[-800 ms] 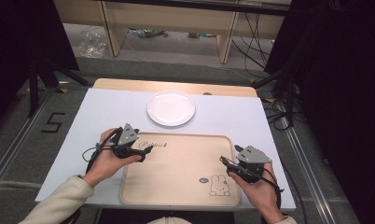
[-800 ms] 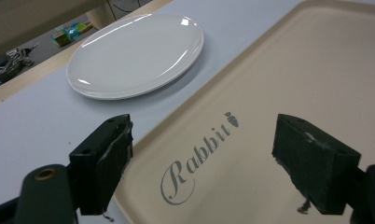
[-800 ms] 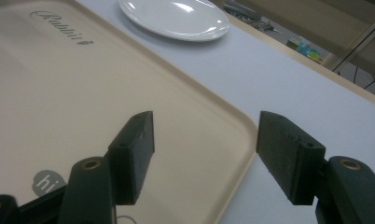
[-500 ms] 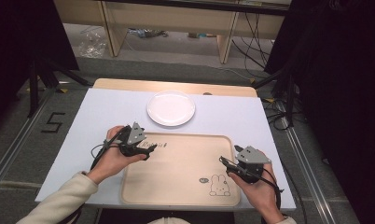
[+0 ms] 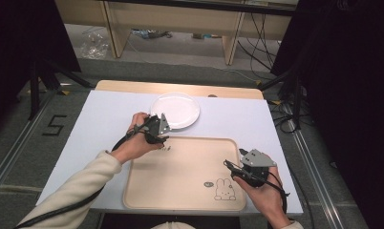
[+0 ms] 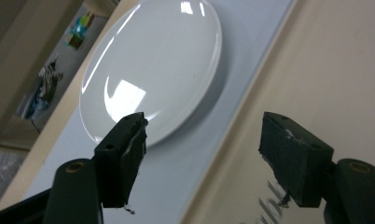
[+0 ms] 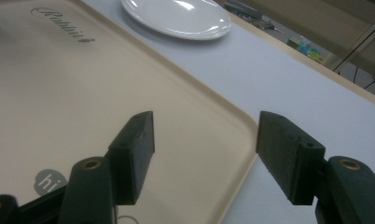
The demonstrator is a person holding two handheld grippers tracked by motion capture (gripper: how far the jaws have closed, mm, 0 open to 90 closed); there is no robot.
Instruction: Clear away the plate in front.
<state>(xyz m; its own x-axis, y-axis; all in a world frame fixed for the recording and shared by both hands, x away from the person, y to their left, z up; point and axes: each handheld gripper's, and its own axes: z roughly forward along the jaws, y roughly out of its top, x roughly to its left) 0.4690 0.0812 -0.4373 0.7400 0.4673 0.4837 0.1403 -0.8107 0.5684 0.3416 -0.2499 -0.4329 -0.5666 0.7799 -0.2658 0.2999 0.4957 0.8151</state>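
Glossy white plate (image 6: 153, 70) that looks ceramic and mirrors the lights, smooth matt beige tray (image 7: 59, 93), probably plastic, matt pale sheet over a wood-edged table (image 5: 104, 119), dull, slightly scuffed black jaw pads on the left gripper (image 6: 204, 161)

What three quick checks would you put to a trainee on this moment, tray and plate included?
1. True or false: the white plate lies inside the beige tray.
2. Which gripper is nearer the plate: (a) left gripper, (b) right gripper?
3. Fill in: the rabbit drawing is printed on the tray's near ____ corner, as the high view shows it.

Key
1. False: the plate rests on the white table sheet, beyond the tray's far edge.
2. (a): its open jaws point at the plate's near rim; the right gripper, also open, sits over the tray's right edge.
3. right.
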